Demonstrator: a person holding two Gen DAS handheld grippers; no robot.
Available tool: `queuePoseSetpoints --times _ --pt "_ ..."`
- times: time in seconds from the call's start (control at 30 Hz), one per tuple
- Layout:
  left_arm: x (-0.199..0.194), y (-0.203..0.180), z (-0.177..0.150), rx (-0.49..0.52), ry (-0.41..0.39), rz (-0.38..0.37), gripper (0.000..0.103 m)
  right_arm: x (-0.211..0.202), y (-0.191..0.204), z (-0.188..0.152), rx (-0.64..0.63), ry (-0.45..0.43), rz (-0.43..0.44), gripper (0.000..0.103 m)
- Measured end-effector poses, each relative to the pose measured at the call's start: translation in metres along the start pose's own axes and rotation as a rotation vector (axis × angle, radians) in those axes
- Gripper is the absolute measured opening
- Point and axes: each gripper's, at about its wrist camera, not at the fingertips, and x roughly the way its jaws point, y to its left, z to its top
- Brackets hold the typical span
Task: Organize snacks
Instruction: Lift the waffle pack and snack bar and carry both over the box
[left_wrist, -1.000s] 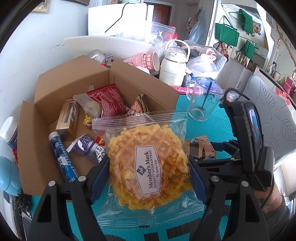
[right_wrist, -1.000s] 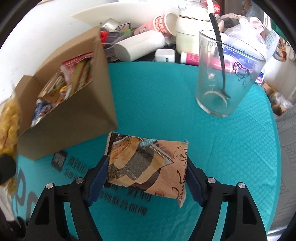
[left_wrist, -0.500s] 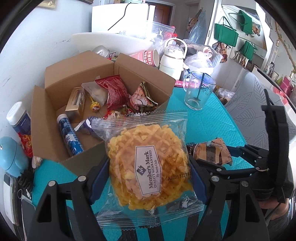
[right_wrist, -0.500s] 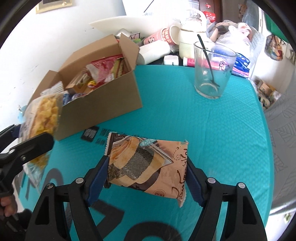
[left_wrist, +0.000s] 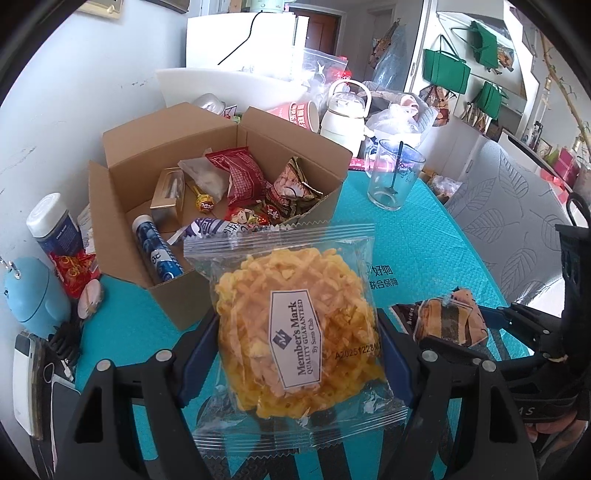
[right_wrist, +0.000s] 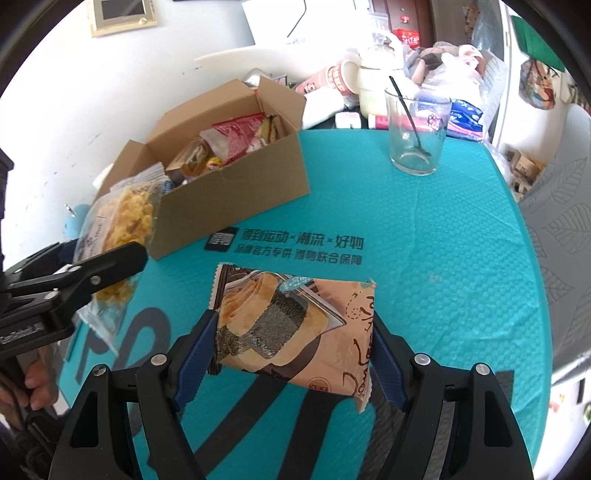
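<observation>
From my left gripper (left_wrist: 297, 339) I see my two blue pads pressed on the sides of a clear bag of yellow crisps (left_wrist: 295, 328), so the bag is held up in the air with the jaws spread fairly wide. Just behind the bag is the open brown box (left_wrist: 177, 306) on the teal table (left_wrist: 436, 251). In the box lie a red packet (left_wrist: 242, 175), a blue tube (left_wrist: 157, 251) and other small snacks. A glass cup (left_wrist: 393, 177) with a spoon in it stands to the right of the box. Down to the right of the box I can see my other gripper with a brown packet. From my right gripper (right_wrist: 293, 338) I see its blue pads squeezing the ends of the brown cake packet (right_wrist: 295, 328), which hangs above the table in front of the box (right_wrist: 236, 184). The jaws are fairly wide here too. My left gripper (right_wrist: 74, 277) shows at the left, with the crisps bag (right_wrist: 122, 225) right beside the near left corner of the box. The glass cup (right_wrist: 417, 136) stands well to the right of the box.
</observation>
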Motion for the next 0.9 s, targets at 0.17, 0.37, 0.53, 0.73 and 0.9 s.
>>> queuePoseSetpoints --times 0.17,0.37,0.53,0.73,0.9 --pt "-0.008 0.007 -0.001 0.003 -0.017 -0.013 0.078 -0.013 0.015 -0.002 -0.015 -0.027 -0.006 0.077" --pt "-0.021 0.014 0.0 0.005 -0.05 -0.015 0.078 -0.025 0.033 0.001 -0.049 -0.06 -0.006 0.077" --pt "-0.031 0.02 0.004 0.003 -0.084 -0.005 0.078 -0.033 0.045 0.01 -0.082 -0.09 0.0 0.077" --pt "-0.042 0.026 0.014 0.007 -0.127 0.012 0.078 -0.036 0.057 0.024 -0.121 -0.117 0.01 0.078" --pt "-0.05 0.032 0.025 0.008 -0.163 0.021 0.078 -0.04 0.065 0.038 -0.153 -0.139 0.026 0.078"
